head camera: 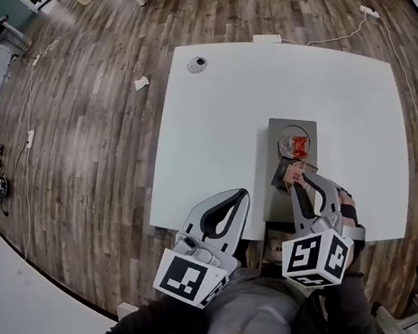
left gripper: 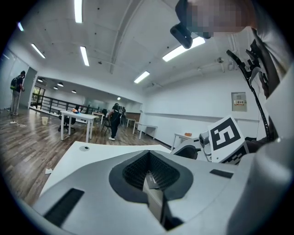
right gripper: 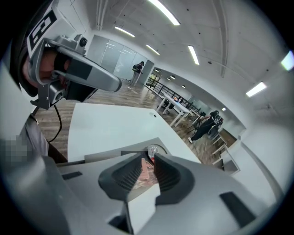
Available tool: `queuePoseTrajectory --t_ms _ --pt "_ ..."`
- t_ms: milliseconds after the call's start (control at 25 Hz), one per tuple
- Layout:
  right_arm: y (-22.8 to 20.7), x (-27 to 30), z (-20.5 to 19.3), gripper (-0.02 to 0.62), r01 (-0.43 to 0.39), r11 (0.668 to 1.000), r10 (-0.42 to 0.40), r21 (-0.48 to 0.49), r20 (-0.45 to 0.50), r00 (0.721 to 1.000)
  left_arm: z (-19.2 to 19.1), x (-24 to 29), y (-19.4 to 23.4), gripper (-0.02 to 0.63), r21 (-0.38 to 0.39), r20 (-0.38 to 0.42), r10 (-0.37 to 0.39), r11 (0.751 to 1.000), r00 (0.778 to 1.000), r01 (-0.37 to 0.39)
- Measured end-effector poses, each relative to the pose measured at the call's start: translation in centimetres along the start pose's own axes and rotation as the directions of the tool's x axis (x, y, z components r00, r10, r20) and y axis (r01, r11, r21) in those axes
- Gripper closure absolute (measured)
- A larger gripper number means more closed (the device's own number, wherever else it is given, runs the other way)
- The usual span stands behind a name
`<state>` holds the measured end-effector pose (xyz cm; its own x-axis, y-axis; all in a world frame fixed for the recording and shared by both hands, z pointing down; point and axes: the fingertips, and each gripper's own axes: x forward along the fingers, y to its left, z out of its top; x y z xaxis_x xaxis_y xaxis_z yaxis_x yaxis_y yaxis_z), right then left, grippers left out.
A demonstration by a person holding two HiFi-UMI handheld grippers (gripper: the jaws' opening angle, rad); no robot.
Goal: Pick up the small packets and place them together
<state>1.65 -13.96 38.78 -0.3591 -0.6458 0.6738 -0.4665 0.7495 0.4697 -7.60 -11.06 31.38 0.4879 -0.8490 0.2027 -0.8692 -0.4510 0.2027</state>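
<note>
The right tool (head camera: 298, 179) hangs over the grey tray (head camera: 291, 129) on the white surface (head camera: 222, 126), jaws narrowly apart around a pink packet (right gripper: 146, 172) leaning on one pad; the left tool (head camera: 240, 198), closed and empty, is by the surface's near edge

White table (head camera: 222, 126), wood floor (head camera: 83, 129), perhaps cables (head camera: 335, 38)
</note>
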Motion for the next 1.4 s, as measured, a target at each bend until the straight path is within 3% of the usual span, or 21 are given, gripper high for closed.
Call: queuePoseTrajectory --t_ms 440,680,920,1040,1160,1400 --pt "6.2 -7.2 -3.4 0.523 -0.005 1.000 0.005 -0.004 0.016 1.000 -0.8 -6.3 -6.6 0.603 0.028 0.057 -0.001 1.000 0.998 -0.001" --pt "11.6 -7.9 -6.5 0.522 -0.117 0.993 0.117 -0.006 0.000 0.993 -4.1 -8.0 -9.1 0.603 -0.003 0.031 0.005 1.000 1.000 -0.005" --pt "14.0 -7.3 -6.3 0.522 -0.205 0.978 0.205 -0.030 -0.017 0.979 -3.0 -8.7 -8.7 0.603 0.008 0.059 0.023 1.000 0.998 -0.023" --pt "15.5 -6.5 -6.3 0.468 -0.279 0.960 0.277 -0.029 -0.051 0.960 -2.9 -9.0 -7.6 0.603 0.001 0.055 0.035 0.999 0.998 -0.035" --pt "17.3 -5.3 -6.7 0.326 -0.379 0.925 0.374 -0.033 -0.103 0.922 -3.2 -8.9 -6.3 0.603 -0.015 0.042 0.049 0.999 0.998 -0.049" --pt "17.8 -2.4 -7.8 0.268 -0.465 0.884 0.447 -0.055 -0.196 0.873 -4.1 -6.9 -3.6 0.603 -0.046 0.010 0.061 0.997 0.998 -0.060"
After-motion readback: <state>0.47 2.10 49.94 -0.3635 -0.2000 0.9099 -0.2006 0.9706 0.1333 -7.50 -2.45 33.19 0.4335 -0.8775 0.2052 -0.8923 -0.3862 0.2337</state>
